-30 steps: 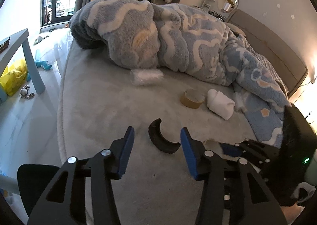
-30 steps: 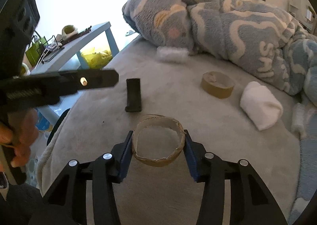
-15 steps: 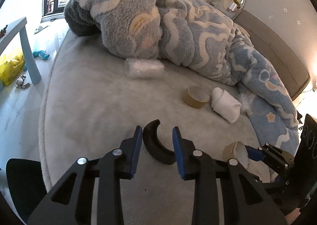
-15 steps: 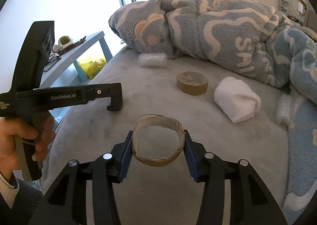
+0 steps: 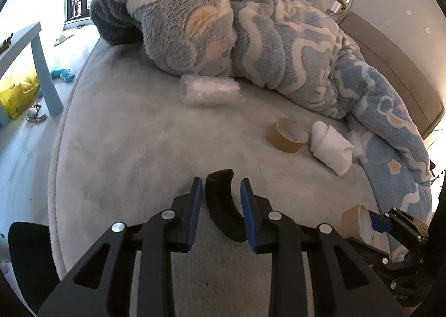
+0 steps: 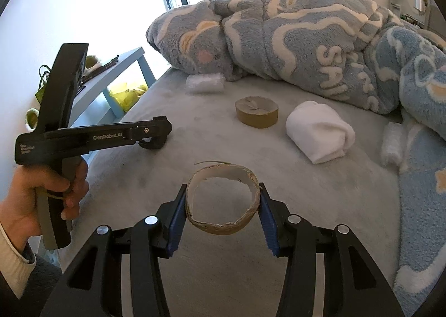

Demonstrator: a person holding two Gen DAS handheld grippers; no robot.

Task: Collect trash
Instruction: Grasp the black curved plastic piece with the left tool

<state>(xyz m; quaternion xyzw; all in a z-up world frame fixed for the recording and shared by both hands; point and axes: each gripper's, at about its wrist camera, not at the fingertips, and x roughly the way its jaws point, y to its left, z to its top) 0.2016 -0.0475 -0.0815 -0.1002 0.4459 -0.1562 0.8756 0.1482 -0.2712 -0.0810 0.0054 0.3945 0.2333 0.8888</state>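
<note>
While clamping cardboard ring [image 6: 223,202] — right hand-held gripper [image 6: 222,215].

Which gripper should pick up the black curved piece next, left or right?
Left. The left gripper already straddles the black curved piece, jaws open on either side of it. The right gripper is occupied, shut on a cardboard ring.

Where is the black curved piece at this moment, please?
In the left wrist view, the black curved piece lies on the grey bed between the left gripper fingers, not yet clamped.
</note>
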